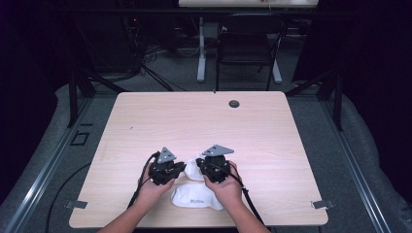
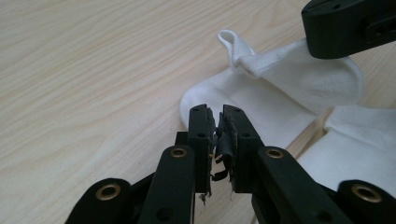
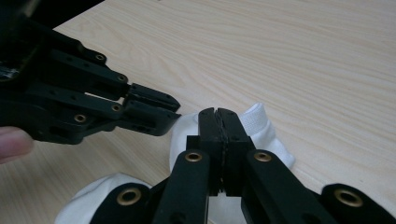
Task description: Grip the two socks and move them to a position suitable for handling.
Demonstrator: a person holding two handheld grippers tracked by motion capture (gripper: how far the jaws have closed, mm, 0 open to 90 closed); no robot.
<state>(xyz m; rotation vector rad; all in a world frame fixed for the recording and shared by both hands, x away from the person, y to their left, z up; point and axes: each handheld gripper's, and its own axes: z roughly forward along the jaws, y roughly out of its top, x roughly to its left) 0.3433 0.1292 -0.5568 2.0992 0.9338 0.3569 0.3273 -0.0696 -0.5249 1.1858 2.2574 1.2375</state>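
2 white socks lay on the wooden counter (image 1: 204, 116) near its near edge. The farther sock (image 1: 193, 169) sat between the 2 claws; the nearer sock (image 1: 197, 196) lay just in front of the person's hands, touching or almost touching the other.

The left claw (image 2: 215, 122) had its jaws pressed together on nothing, its tips just above the heel end of the farther sock (image 2: 280, 93). The right claw (image 3: 218, 120) was likewise pressed together, hovering over that sock's ribbed cuff (image 3: 257, 116); whether any cloth was caught between its jaws could not be told.

Judged from their look, the socks were light, soft and limp: they would sag and fold when lifted and would slide easily on the smooth wood. A pinch on a single layer might slip, so the thicker ribbed cuff, or the small pull loop (image 2: 229, 39) standing up at the cuff in the left gripper view, looked like the surest hold. Nothing here was fragile.

Room was generous: the far, left and right parts of the counter were bare apart from a small cable hole (image 1: 234, 103) near the far edge. The near edge was close, so a sock dragged toward the person could drop off.
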